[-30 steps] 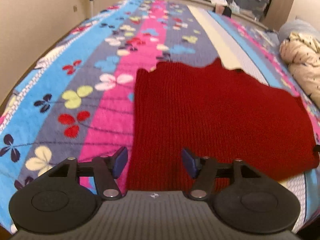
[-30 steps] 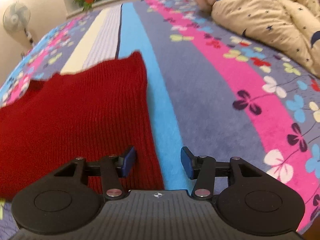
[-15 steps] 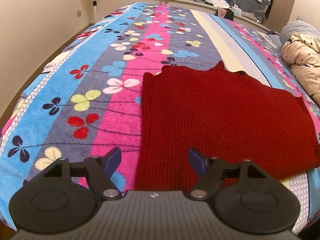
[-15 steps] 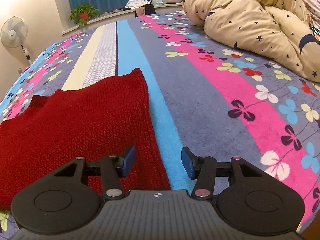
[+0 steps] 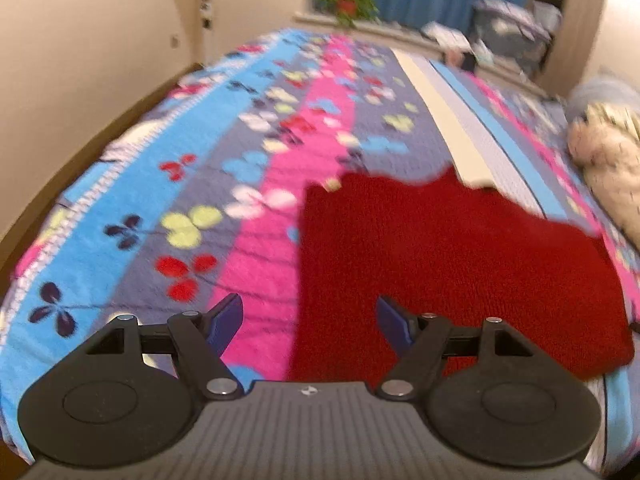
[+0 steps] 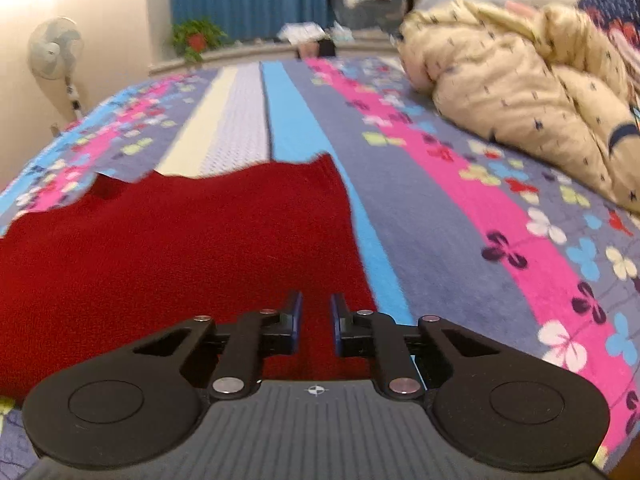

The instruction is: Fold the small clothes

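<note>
Item: dark red knitted sweater (image 5: 460, 264), flat on striped floral bed blanket (image 5: 256, 240), ready for folding. My left tongs (image 5: 310, 320) stood spread over its near edge; right tongs (image 6: 316, 320) were closing, nothing pinched.

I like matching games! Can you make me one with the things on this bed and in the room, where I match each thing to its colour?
Things:
1. sweater
2. curtain
3. quilt
4. fan

Colours:
A. white
B. dark red
C. cream with small dark marks
D. blue

Pairs: 1-B, 2-D, 3-C, 4-A
</note>
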Motion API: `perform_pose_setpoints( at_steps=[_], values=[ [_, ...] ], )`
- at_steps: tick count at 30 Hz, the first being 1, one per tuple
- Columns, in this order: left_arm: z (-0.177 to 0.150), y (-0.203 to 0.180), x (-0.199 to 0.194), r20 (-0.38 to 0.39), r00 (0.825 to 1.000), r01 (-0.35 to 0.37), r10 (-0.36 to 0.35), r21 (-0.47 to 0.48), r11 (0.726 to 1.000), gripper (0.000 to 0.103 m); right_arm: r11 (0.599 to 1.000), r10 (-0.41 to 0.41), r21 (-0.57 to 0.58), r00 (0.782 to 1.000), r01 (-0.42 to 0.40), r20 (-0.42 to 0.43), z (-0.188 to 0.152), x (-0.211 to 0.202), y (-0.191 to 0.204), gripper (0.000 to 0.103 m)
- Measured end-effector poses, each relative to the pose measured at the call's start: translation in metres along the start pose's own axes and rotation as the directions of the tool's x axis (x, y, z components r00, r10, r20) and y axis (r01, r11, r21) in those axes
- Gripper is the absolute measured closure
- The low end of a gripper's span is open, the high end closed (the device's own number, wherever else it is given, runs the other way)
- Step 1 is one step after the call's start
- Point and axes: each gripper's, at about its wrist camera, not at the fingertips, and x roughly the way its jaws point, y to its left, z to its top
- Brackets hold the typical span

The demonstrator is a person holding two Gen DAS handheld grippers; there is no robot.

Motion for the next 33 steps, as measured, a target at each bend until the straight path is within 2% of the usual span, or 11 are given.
perform_pose_setpoints(
  at_steps=[9,15,18,20,22,24,26,27,29,31,33],
  values=[
    [0.022,0.076,-0.037,0.112,0.988,-0.081,0.106,-0.208,0.975,0.025,0.959,0.232,-0.176,0.972,-0.223,0.029,-0.018,-0.028,0.086,0.1],
    [0.021,0.117,-0.047,0.127,0.982,-0.107,0.141,-0.239,0.965,0.025,0.883,0.381,-0.291,0.925,-0.367,-0.011,-0.024,-0.039,0.183,0.099],
    [0.019,0.133,-0.048,0.125,0.982,-0.107,0.144,-0.263,0.959,0.025,0.789,0.464,-0.42,0.883,-0.449,-0.073,-0.038,-0.043,0.244,0.092],
    [0.018,0.142,-0.049,0.127,0.982,-0.102,0.143,-0.285,0.953,0.025,0.693,0.521,-0.5,0.84,-0.519,-0.151,-0.05,-0.045,0.284,0.083],
    [0.018,0.15,-0.052,0.131,0.981,-0.095,0.14,-0.301,0.949,0.025,0.604,0.537,-0.601,0.825,-0.523,-0.178,-0.065,-0.051,0.32,0.065],
    [0.019,0.154,-0.054,0.141,0.981,-0.088,0.137,-0.306,0.948,0.025,0.525,0.501,-0.712,0.846,-0.466,-0.183,-0.083,-0.051,0.35,0.05],
    [0.019,0.156,-0.055,0.149,0.98,-0.084,0.135,-0.305,0.949,0.025,0.468,0.426,-0.804,0.89,-0.368,-0.159,-0.098,-0.042,0.368,0.049],
    [0.02,0.157,-0.056,0.152,0.979,-0.084,0.136,-0.307,0.948,0.025,0.445,0.393,-0.836,0.909,-0.32,-0.139,-0.103,-0.037,0.375,0.058],
    [0.02,0.161,-0.056,0.154,0.979,-0.083,0.137,-0.313,0.946,0.025,0.449,0.389,-0.833,0.91,-0.322,-0.142,-0.1,-0.033,0.377,0.065],
    [0.02,0.163,-0.056,0.152,0.979,-0.08,0.135,-0.323,0.943,0.025,0.485,0.421,-0.792,0.893,-0.371,-0.161,-0.085,-0.035,0.372,0.082],
    [0.022,0.162,-0.055,0.153,0.979,-0.078,0.134,-0.325,0.942,0.025,0.568,0.466,-0.715,0.875,-0.406,-0.127,-0.057,-0.042,0.354,0.085]
  ],
)
